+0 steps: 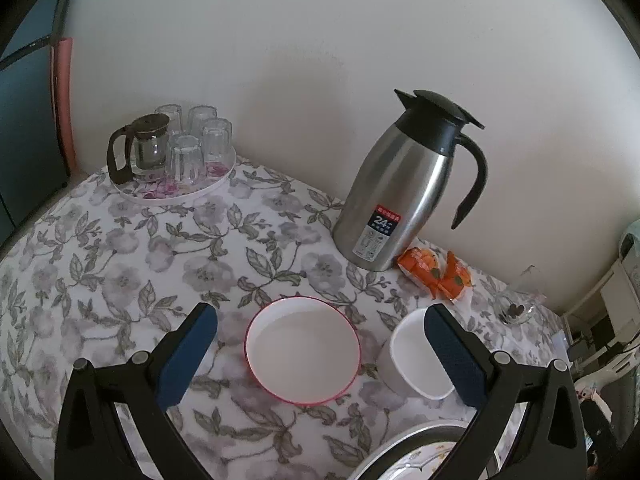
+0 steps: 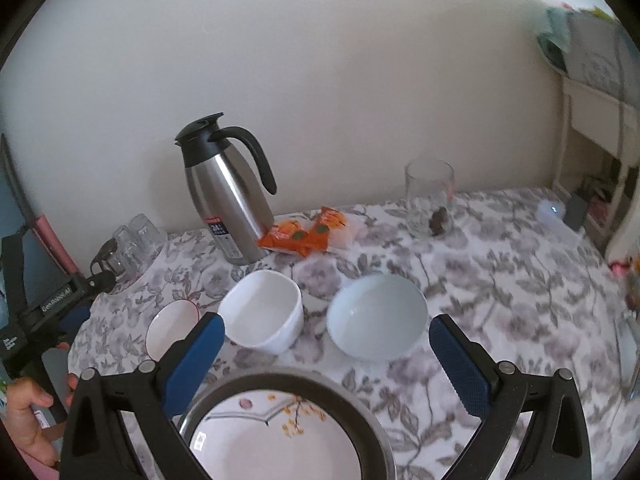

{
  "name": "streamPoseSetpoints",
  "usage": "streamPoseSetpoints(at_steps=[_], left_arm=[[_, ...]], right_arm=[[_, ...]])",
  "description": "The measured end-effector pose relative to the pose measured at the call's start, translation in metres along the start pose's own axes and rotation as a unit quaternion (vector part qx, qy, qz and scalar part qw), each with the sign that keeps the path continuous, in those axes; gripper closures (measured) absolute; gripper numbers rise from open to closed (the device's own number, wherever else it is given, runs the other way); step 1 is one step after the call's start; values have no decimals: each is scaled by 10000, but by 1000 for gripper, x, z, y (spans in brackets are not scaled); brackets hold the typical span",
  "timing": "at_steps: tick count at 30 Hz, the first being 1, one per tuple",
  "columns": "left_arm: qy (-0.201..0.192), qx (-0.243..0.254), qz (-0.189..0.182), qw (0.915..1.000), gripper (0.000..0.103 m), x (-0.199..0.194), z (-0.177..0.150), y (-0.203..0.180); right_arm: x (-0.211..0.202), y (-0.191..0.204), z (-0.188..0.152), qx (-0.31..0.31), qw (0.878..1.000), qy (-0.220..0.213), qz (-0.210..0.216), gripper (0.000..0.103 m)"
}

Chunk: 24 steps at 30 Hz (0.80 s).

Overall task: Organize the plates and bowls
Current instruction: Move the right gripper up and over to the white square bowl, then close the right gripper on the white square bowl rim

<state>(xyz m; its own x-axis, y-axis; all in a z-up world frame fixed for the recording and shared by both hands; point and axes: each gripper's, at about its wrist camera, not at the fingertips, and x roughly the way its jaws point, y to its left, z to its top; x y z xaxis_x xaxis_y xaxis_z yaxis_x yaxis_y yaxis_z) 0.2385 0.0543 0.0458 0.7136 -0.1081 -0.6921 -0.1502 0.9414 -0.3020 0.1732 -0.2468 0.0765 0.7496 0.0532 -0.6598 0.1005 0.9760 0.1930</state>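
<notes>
The tablecloth point(image 1: 120, 264) was white with grey flowers; the small dish point(image 1: 303, 350) white, red-rimmed; the thermos jug point(image 1: 404, 188) steel and black; the snack packets point(image 1: 436, 274) orange.

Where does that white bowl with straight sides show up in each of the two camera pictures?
Left wrist view: the white straight-sided bowl sits lower right, partly behind the left gripper's right finger.
Right wrist view: it sits centre-left, just past the right gripper's left finger.
Shared landmark: the steel thermos jug, which stands behind the bowl in both.
</notes>
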Motion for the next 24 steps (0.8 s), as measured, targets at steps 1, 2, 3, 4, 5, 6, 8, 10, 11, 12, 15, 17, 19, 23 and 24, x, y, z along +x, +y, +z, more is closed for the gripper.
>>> streamPoseSetpoints(at_steps=[1,2,3,4,5,6,8,10,11,12,15,17,19,23,24], left_arm=[[20,-1,-28,10000,0,2,1,0],[48,-12,-70,10000,0,5,2,1],[84,-30,-118,9999,0,8,4,2],[98,-26,-147,9998,0,11,5,1],[116,-8,-190,9998,0,14,5,0],[139,10,-223,9997,0,16,5,-2],[200,87,-374,9991,5,22,4,-9],[299,190,-505,9981,19,30,1,-18],[366,247,-560,9975,22,35,-1,-23],[448,310,-628,9965,22,41,-4,-29],[664,407,-798,9938,31,57,-12,-41],[859,340,-1007,9906,43,67,-16,-46],[986,358,-1084,9886,47,77,-22,-53],[1209,540,-1027,9859,64,98,-30,-68],[1248,561,-1018,9854,65,101,-31,-70]], right_arm=[[4,3,4,13,10000,33,50,2],[7,5,8,28,9999,63,83,4],[13,9,13,61,9998,123,115,7],[17,11,16,77,9997,164,139,9],[21,14,19,90,9996,212,165,10],[29,18,23,103,9993,296,179,11],[41,23,25,106,9989,427,188,17],[57,27,26,146,9979,610,190,25],[67,29,26,163,9971,717,180,26],[74,29,25,177,9967,786,138,28],[97,28,21,234,9945,1017,36,39],[111,25,19,312,9927,1166,32,45],[121,24,17,324,9914,1270,44,53],[142,28,15,190,9889,1473,3,57],[147,30,14,143,9882,1528,5,59]])
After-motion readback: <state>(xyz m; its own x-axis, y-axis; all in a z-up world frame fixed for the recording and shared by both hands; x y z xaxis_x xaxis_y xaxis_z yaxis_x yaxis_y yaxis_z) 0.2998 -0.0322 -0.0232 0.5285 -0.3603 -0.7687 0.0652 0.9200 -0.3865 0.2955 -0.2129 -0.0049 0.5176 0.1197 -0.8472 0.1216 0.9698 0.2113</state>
